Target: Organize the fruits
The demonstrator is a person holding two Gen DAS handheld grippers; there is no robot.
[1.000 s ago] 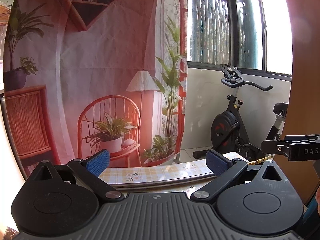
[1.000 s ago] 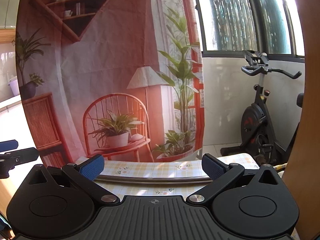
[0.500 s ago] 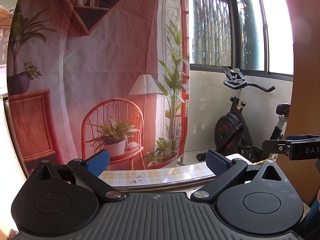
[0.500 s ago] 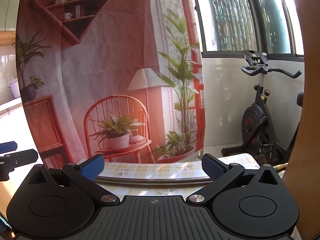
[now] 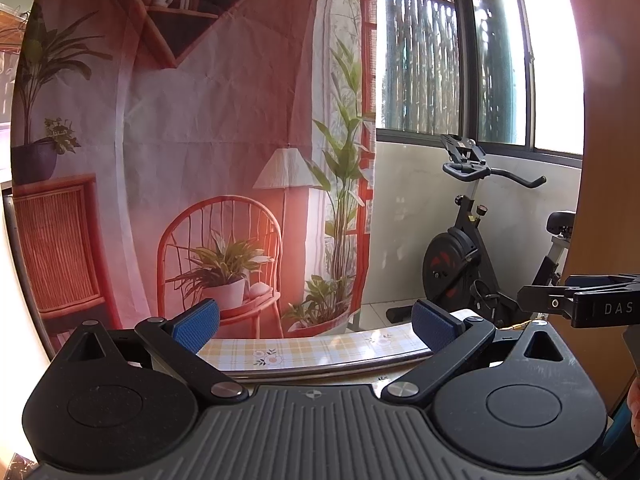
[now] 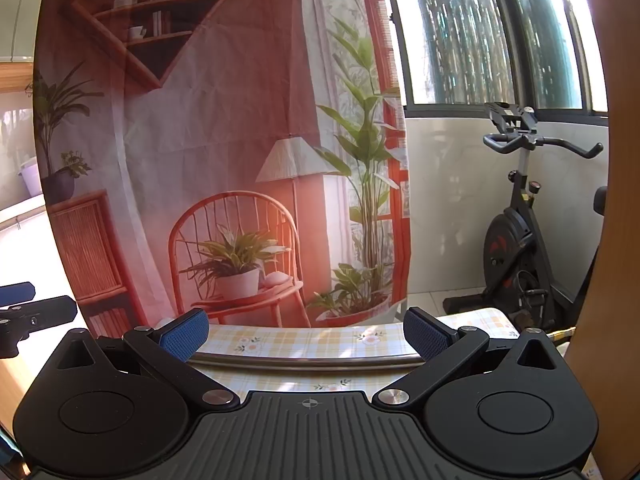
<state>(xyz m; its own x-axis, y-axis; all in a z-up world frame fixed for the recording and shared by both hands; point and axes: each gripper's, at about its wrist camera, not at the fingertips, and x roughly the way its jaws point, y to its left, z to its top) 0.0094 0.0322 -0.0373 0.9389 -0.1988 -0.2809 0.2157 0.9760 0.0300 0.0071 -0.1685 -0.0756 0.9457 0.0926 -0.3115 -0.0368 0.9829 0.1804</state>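
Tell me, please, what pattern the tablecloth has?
Yellow-and-white check with small flowers on the tablecloth, clearest in the right wrist view.

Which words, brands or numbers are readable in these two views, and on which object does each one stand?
"DAS": white letters on the right gripper, cut off by the edge of the left wrist view.
Exercise bike: red marks on the flywheel, not readable.
Nothing else can be read.

The only readable lettering is "DAS", in pale capitals on the black body of the right gripper (image 5: 600, 307), which reaches in at the right edge of the left wrist view; the frame edge cuts the word off. Nothing else is legible.
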